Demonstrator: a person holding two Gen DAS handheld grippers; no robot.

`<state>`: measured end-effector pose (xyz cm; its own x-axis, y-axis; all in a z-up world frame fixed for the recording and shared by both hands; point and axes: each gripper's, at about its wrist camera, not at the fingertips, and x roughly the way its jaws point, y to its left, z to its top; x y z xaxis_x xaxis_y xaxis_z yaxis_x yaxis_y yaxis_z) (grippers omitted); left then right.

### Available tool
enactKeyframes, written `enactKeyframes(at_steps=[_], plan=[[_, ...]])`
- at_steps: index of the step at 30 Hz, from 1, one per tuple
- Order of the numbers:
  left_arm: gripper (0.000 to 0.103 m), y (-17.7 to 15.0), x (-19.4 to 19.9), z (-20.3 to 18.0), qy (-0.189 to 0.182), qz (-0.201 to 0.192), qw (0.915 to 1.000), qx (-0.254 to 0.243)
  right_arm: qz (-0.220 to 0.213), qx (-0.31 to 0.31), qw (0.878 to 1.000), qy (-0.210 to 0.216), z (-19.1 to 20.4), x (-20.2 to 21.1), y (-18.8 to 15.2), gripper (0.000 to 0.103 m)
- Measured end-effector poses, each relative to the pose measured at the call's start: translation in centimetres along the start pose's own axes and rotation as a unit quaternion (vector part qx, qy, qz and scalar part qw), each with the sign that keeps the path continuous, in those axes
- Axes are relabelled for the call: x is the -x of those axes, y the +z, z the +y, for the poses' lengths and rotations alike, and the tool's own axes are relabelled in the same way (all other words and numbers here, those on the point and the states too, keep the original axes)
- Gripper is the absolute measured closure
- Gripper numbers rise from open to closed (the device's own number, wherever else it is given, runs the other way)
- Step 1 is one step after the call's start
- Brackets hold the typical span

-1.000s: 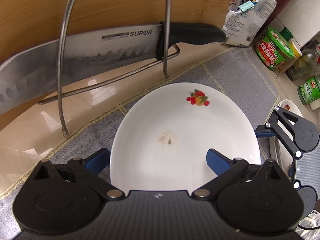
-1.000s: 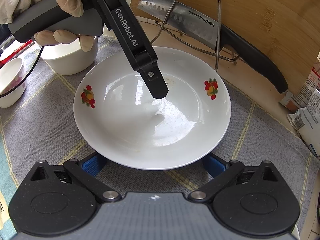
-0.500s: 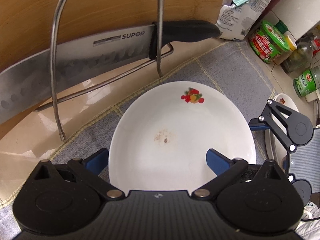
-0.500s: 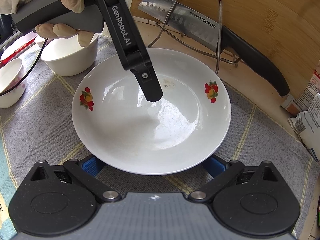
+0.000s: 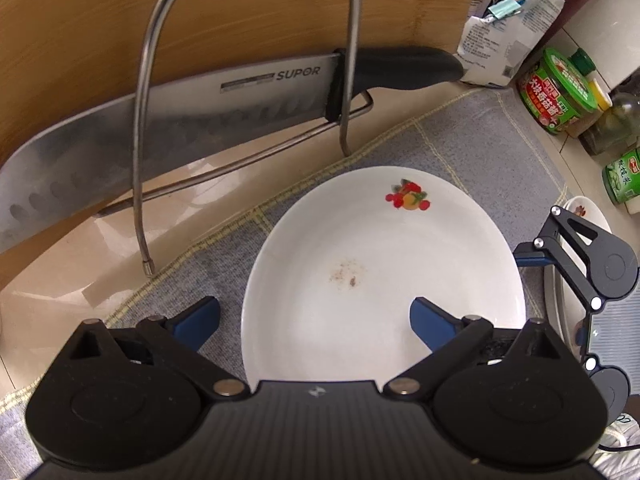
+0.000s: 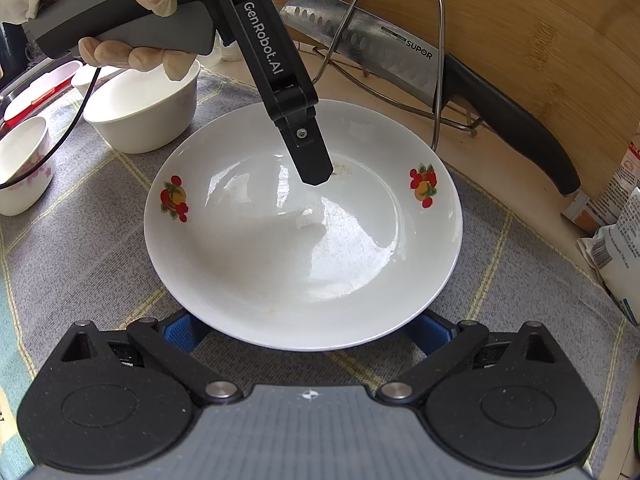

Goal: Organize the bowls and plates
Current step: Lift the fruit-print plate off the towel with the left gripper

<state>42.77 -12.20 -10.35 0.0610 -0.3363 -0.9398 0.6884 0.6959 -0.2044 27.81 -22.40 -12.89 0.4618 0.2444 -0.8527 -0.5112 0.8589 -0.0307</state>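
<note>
Grey matting on the desk carries the plate flat, bowls loose beside it; nothing appears stacked yet. Left gripper, jaws just closing but not touching, straddles the plate's rim; right gripper gapes at its near edge.

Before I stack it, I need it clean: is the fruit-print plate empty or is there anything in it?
Empty of food, not clean: the plate lies flat on the cloth, holding only a small brownish smear near its middle.
</note>
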Motion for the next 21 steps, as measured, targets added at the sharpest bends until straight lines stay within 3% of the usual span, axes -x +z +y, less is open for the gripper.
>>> enactKeyframes(at_steps=[4,21], plan=[[0.020,-0.07,-0.02,0.10,-0.012,0.005,0.9999,0.006,-0.003,0.006,1.000,-0.008,0.00,0.10,0.02,0.000],[0.021,-0.01,-0.20,-0.12,-0.029,0.015,0.9994,-0.013,-0.013,0.042,0.999,-0.002,-0.06,0.71,-0.17,0.000]])
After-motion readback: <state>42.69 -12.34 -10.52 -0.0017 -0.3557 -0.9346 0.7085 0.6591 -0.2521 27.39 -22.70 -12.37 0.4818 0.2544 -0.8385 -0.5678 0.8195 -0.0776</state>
